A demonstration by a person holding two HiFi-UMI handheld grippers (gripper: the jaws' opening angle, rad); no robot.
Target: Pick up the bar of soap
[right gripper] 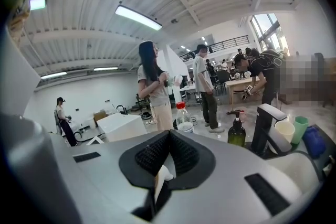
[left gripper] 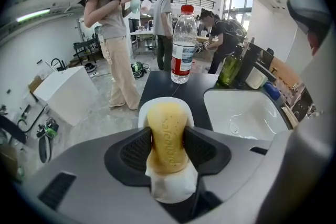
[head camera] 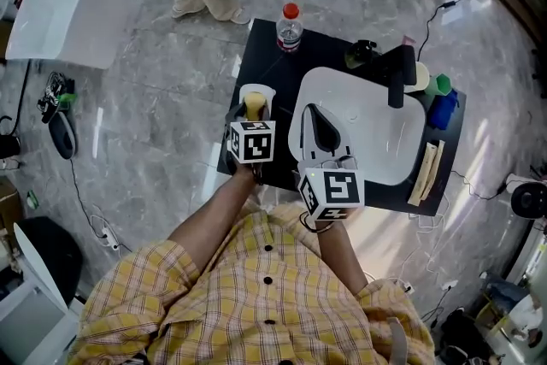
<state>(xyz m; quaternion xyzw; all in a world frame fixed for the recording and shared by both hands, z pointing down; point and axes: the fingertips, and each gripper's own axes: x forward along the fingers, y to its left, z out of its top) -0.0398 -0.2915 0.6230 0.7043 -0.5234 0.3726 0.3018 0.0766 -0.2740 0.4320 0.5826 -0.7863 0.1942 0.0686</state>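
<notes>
Your soap (left gripper: 167, 136) looks matt and waxy, with stamped letters; the pads (left gripper: 135, 152) are black and ribbed. The sink (head camera: 376, 150) is glossy white, the table (head camera: 282, 77) matt black, the bottle (left gripper: 182, 44) clear plastic, the floor (head camera: 162, 98) polished stone.

The person wears a short-sleeved shirt (head camera: 256, 303) in yellow plaid crossed with thin darker lines, with dark buttons (head camera: 267, 279) down the front. The left gripper (head camera: 255, 108) and the right gripper (head camera: 318, 128) share smooth grey shells and black ribbed pads (left gripper: 134, 152). At the six o'clock end of each sits a white cube (head camera: 252, 141) printed with black square markers.
</notes>
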